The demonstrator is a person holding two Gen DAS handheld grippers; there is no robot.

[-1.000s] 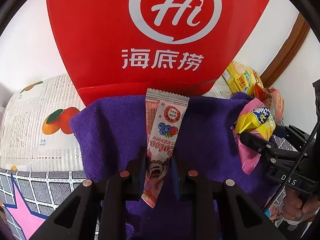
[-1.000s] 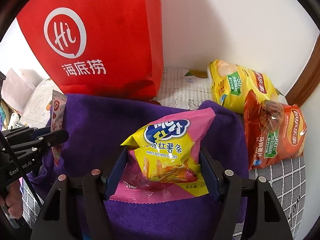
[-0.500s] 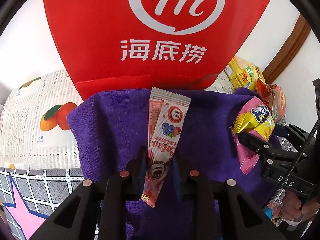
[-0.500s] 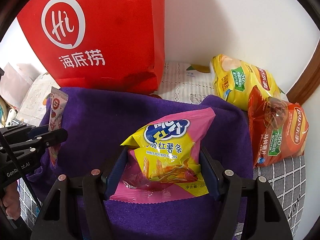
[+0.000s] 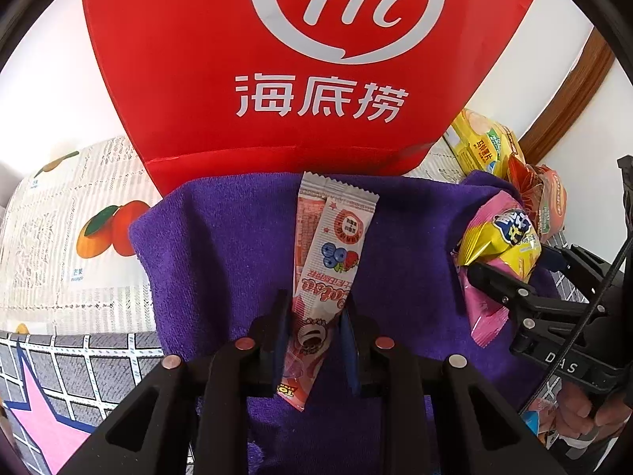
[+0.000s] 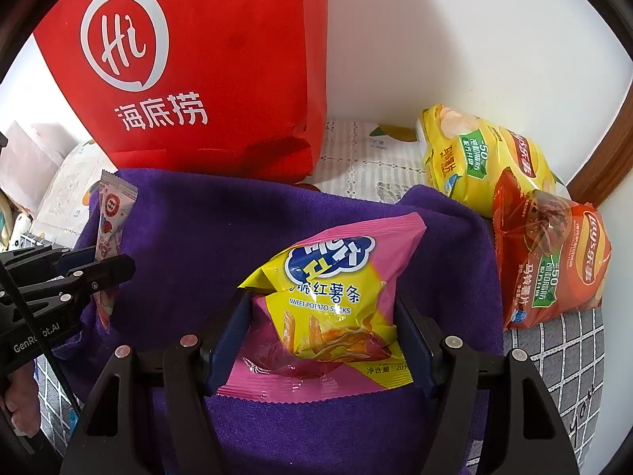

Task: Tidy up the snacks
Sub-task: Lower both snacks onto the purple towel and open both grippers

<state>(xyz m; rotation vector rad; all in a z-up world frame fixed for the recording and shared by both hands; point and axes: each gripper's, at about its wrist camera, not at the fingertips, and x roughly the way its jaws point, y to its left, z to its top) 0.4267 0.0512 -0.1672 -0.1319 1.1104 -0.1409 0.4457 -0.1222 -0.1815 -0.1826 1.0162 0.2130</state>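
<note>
Behind your purple towel that big red bag blocks the wall, chip bags crowd the right, and your left gripper fingers pinch the pink snack stick while the right gripper clamps the sweet potato pack over it.

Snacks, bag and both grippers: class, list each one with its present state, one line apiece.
Left gripper: shut on the slim pink snack stick.
Right gripper: shut on the sweet potato sticks bag.
Red paper bag: standing upright behind the purple towel.
Yellow chip bag: sealed, lying by the wall.
Orange chip bag: sealed, overlapping the yellow chip bag.
</note>
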